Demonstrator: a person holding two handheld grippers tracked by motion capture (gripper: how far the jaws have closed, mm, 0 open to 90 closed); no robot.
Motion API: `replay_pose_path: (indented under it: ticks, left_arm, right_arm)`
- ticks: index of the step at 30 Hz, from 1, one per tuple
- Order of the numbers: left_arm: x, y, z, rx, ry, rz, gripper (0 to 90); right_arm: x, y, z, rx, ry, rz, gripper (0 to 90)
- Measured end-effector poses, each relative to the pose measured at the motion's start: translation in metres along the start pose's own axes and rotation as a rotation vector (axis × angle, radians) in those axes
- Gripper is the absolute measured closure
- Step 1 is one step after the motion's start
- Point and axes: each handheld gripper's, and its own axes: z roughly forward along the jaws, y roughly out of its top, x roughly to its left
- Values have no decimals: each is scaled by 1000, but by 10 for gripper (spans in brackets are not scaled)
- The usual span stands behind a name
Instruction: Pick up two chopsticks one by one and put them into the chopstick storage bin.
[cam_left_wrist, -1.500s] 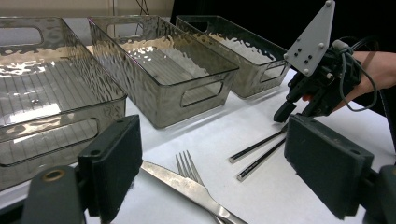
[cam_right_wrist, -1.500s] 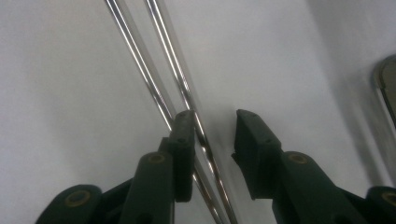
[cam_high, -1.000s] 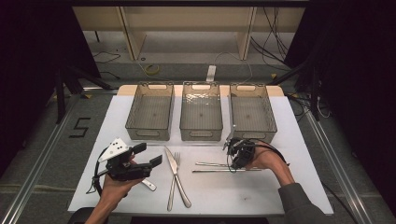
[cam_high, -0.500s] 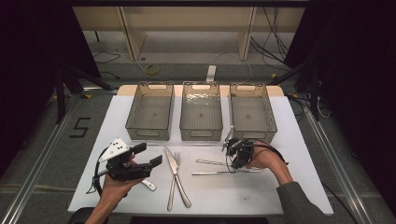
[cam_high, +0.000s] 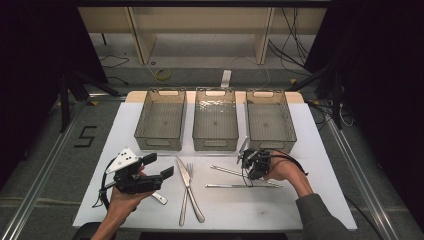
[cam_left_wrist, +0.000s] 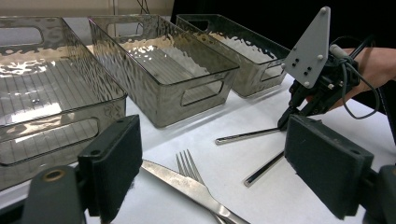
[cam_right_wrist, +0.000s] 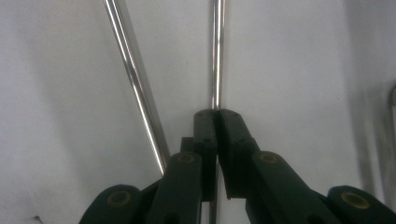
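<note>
Two steel chopsticks lie on the white table (cam_high: 300, 210). My right gripper (cam_high: 248, 169) is tipped down on the one nearer the bins (cam_high: 225, 171) and shut on it. In the right gripper view that chopstick (cam_right_wrist: 216, 56) runs straight into the closed jaws, and the other chopstick (cam_right_wrist: 135, 84) slants past on the left. The second chopstick (cam_high: 225, 186) lies closer to the person. My left gripper (cam_high: 159, 166) is held open above the table's left side, just left of a knife (cam_high: 186, 175) and a fork (cam_high: 185, 200), with nothing between its pads (cam_left_wrist: 116, 163).
Three clear plastic bins stand side by side at the back: left (cam_high: 160, 144), middle (cam_high: 215, 145), right (cam_high: 272, 144). A further utensil handle (cam_high: 160, 198) pokes out under the left hand. Bare table lies along the front right.
The right gripper has edged slightly left along the chopsticks. The left gripper has stayed where it was, open.
</note>
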Motion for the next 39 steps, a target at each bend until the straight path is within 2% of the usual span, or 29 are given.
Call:
replay_pose_path:
  ticks: [1, 5, 12, 16, 18, 19, 21, 23, 26, 27, 29, 32, 33, 34, 37, 39]
  left_arm:
    - [0, 0, 0, 0, 0, 0, 187]
    - [0, 0, 0, 8, -1, 3, 186]
    - [0, 0, 3, 27, -12, 6, 187]
    - [-2, 1, 12, 80, -47, 16, 187]
    - [-6, 1, 20, 121, -52, 42, 187]
    - [-9, 1, 29, 152, -73, 65, 186]
    - [-11, 1, 33, 164, -82, 73, 186]
    - [-15, 3, 41, 194, -108, 105, 186]
    - [-21, 5, 57, 249, -103, 164, 179]
    - [-24, 7, 66, 272, -115, 180, 179]
    - [-28, 9, 74, 286, -134, 196, 183]
    - [-35, 9, 84, 328, -160, 243, 183]
    - [-35, 9, 84, 328, -160, 243, 183]
    - [-41, 8, 89, 354, -174, 277, 183]
    - [-46, 7, 93, 367, -186, 306, 188]
    - [-51, 3, 95, 390, -223, 339, 209]
  right_arm:
    - [0, 0, -1, 1, -5, -13, 865]
    - [-1, -1, -6, -16, -43, -14, 867]
    - [7, 1, -30, -68, -76, -31, 868]
    - [15, 4, -41, -88, -84, -54, 867]
    - [20, 7, -44, -93, -87, -67, 867]
    - [23, 8, -46, -94, -90, -79, 867]
    - [27, 12, -48, -100, -83, -97, 867]
    - [32, 15, -49, -101, -82, -114, 867]
    - [38, 19, -50, -110, -76, -133, 867]
    - [40, 20, -51, -109, -73, -135, 867]
    - [45, 23, -52, -113, -71, -139, 867]
    - [49, 26, -54, -109, -65, -171, 867]
    - [51, 27, -54, -103, -65, -173, 867]
    - [53, 27, -54, -106, -63, -176, 867]
    - [58, 29, -55, -102, -62, -182, 867]
    - [59, 29, -56, -99, -66, -190, 867]
